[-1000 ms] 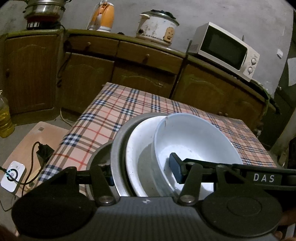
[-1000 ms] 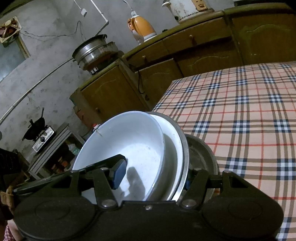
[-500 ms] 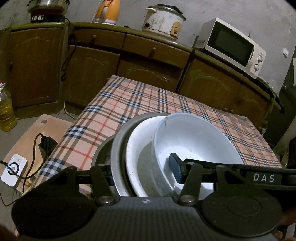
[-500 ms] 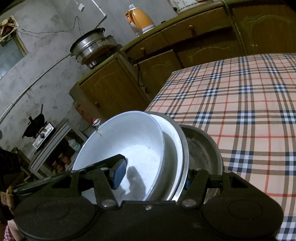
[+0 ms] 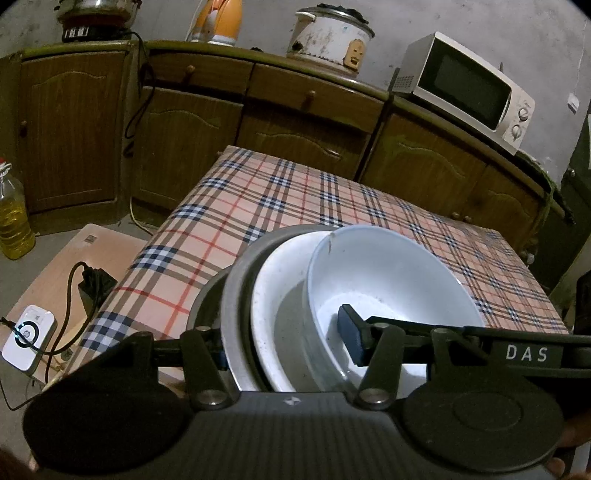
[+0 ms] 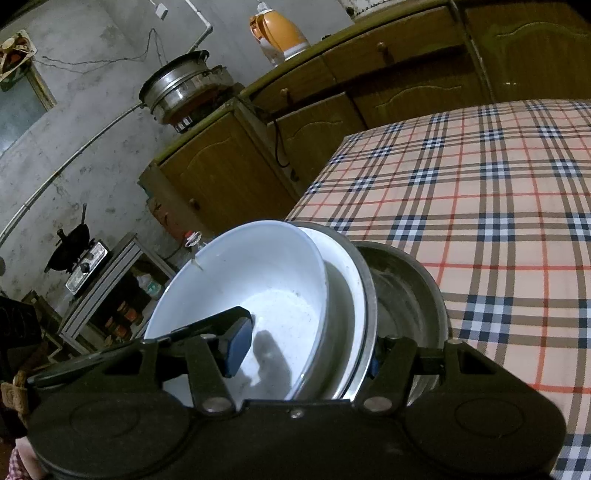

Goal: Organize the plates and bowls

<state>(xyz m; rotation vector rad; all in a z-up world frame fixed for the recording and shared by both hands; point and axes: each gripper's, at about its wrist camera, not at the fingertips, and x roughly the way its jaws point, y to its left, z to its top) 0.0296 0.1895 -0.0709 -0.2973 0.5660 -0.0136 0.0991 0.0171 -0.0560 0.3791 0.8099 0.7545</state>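
I have the nested stack, white bowl (image 5: 388,280) inside plate (image 5: 280,295) and metal dishes, clamped from both sides by the left gripper (image 5: 284,343) and right gripper (image 6: 310,347), carrying it near the table's (image 5: 258,206) six-o'clock edge. Next, I judge, comes a level set-down toward twelve o'clock, both sides releasing together.

Right gripper (image 6: 306,350) clamped on a nested stack of dishes, held at the near left edge of the table.

White bowl (image 6: 258,280) innermost, white plate (image 6: 351,280) behind it, steel plate (image 6: 369,295) and steel bowl (image 6: 406,291) outermost. Left pad inside the white bowl, right pad against the steel. Plaid tablecloth (image 6: 480,206) runs right and far. Wooden cabinets (image 6: 314,122) beyond; orange kettle (image 6: 280,33) and steel pot (image 6: 177,85) on top.
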